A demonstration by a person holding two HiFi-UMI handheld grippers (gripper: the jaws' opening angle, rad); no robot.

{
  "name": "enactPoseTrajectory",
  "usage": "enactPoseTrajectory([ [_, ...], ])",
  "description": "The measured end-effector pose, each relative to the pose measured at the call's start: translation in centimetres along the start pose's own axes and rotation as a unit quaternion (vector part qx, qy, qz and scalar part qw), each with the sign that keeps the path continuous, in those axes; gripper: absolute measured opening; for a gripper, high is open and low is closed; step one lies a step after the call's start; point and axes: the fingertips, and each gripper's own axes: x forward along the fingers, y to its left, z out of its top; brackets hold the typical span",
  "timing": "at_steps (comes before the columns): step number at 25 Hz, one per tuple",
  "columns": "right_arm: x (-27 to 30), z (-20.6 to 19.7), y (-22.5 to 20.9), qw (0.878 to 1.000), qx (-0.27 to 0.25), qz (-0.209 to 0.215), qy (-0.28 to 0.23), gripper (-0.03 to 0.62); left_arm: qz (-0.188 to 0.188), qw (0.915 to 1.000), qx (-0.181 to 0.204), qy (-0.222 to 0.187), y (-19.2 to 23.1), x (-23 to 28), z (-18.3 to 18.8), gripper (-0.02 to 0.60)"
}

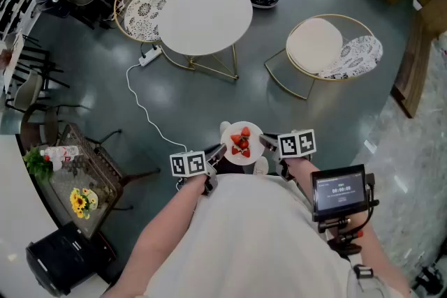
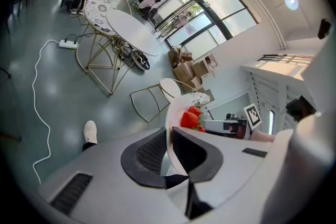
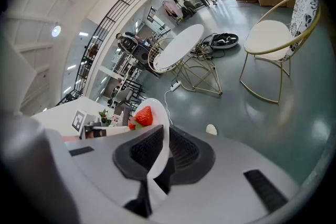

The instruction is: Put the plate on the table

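Two grippers, one plate, held in the air; not yet set down.
Small round white plate [image 1: 248, 130] carrying red strawberries [image 1: 241, 144] hangs close to the person's body over the grey-green floor [image 1: 209, 105], well apart from the round white surface on gold wire legs [image 1: 204, 16] at 12 o'clock in the head view. Left gripper [image 1: 218, 153]: jaws clenched on the rim at about 8 o'clock. Right gripper [image 1: 268, 144]: jaws clenched on the rim at about 3 o'clock. Each gripper view shows the thin plate edge nipped between ribbed pads. Judgement: the plate is stiff, light and smooth-glazed, and would likely chip or break if dropped. The rim may slip, so hold opposite edges. Berries lie loose and can roll; keep the plate level, lower it flat onto the surface, and release only once it rests there.
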Motion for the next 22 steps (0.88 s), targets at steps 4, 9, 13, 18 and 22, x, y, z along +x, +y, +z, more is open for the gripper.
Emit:
enactPoseTrajectory([
  [4,-0.6,0.2,0.7,0.999,-0.041,0.027,0.005,0.038,0.019,0.999,-0.001,-0.04,-1.4,-0.9,-0.7,0.024],
  [9,-3.6,-1.5,1.2,0.998,-0.06,0.032,0.001,0.04,0.027,0.9972,-0.004,-0.069,-4.3,-1.5,-3.4,0.025],
  [13,-3.9,-2.6,2.3,0.997,-0.065,0.042,0.005,0.038,0.037,0.9961,0.001,-0.08,-4.6,-2.8,-4.4,0.024],
  [18,-4.4,-2.6,3.3,0.997,-0.066,0.05,0.008,0.038,0.019,0.9952,0.015,-0.095,-5.8,-4.0,-4.3,0.025],
  [22,-4.4,-2.7,3.8,0.996,-0.068,0.051,0.008,0.04,0.001,0.9949,0.033,-0.095,-6.3,-4.6,-4.2,0.023],
])
